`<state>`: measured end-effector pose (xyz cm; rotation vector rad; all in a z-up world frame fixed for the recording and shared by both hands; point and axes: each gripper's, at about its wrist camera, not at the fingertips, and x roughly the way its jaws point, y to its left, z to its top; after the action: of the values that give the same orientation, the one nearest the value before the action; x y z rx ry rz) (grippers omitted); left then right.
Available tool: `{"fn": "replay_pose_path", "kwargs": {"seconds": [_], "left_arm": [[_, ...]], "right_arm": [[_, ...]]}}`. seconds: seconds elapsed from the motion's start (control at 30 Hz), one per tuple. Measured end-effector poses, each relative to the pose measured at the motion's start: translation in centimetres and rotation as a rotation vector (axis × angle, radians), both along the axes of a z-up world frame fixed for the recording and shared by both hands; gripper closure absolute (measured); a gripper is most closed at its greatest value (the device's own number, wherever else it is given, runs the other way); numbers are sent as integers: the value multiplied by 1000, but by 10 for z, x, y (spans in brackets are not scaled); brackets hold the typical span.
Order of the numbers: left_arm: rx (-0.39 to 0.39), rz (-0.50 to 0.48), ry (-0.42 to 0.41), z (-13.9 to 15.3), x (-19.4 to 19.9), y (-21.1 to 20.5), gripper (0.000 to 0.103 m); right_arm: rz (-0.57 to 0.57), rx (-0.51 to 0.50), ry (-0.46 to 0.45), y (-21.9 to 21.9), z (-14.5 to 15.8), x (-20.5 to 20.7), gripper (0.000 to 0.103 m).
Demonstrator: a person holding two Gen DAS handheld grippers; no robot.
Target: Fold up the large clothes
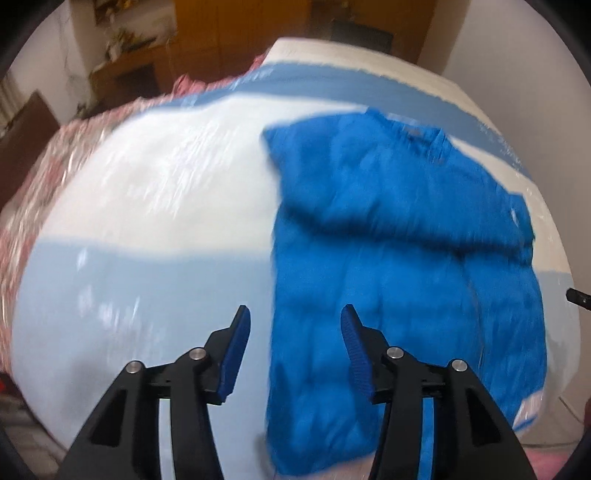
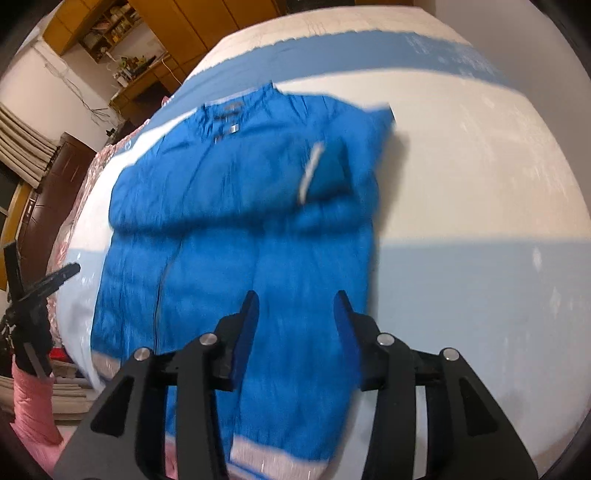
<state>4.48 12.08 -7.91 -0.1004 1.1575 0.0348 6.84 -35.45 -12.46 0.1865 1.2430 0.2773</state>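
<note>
A bright blue padded jacket [image 1: 399, 266] lies flat on the bed, sleeves folded across its chest; it also shows in the right wrist view [image 2: 236, 229], with a grey zip down the front and a pale hem at the near edge. My left gripper [image 1: 293, 325] is open and empty, hovering over the jacket's left edge near the hem. My right gripper [image 2: 295, 310] is open and empty, above the jacket's lower right part. The left gripper's tip [image 2: 55, 277] shows at the left edge of the right wrist view. Both views are blurred.
The bed [image 1: 147, 192] has a white and pale blue striped cover under shiny plastic. A pink floral quilt [image 1: 55, 155] lies along its far left side. Wooden cabinets [image 2: 177, 22] and shelves stand behind. A pink sleeve [image 2: 29, 402] shows at lower left.
</note>
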Motion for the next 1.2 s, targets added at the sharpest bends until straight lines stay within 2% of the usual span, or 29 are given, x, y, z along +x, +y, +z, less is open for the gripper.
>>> {"fn": "replay_pose_path", "kwargs": {"seconds": [0.13, 0.27, 0.43, 0.5, 0.63, 0.7, 0.83, 0.9, 0.93, 0.97, 1.03, 1.1, 1.2], "left_arm": [[-15, 37, 70, -16, -51, 10, 50], [-71, 66, 138, -35, -91, 17, 50], [-99, 80, 164, -47, -123, 19, 49], [-133, 87, 170, -49, -133, 20, 49], [-189, 80, 178, -55, -151, 16, 49], [-220, 75, 189, -61, -155, 14, 49], [-273, 83, 204, -71, -158, 12, 51], [-315, 88, 201, -74, -161, 13, 60], [-335, 86, 200, -75, -162, 14, 70], [-362, 87, 201, -77, -161, 15, 75], [-363, 94, 204, -79, -158, 14, 77], [-366, 94, 200, -80, -156, 12, 81], [-356, 74, 180, -74, -154, 4, 92]], "right_arm": [[-17, 15, 68, -7, -13, -48, 52], [-16, 40, 142, -12, -32, -86, 51], [10, 95, 198, -13, -47, -121, 48], [21, 98, 222, -10, -53, -133, 48], [17, 116, 249, -8, -63, -141, 48], [0, 154, 260, -8, -71, -140, 48], [-3, 167, 288, -4, -86, -140, 48], [5, 174, 301, -1, -92, -139, 56], [6, 181, 302, 0, -94, -140, 59], [-2, 183, 304, 0, -97, -139, 61], [-2, 196, 302, 0, -97, -137, 66], [3, 195, 296, -3, -96, -137, 79], [16, 204, 272, -7, -89, -138, 91]]}}
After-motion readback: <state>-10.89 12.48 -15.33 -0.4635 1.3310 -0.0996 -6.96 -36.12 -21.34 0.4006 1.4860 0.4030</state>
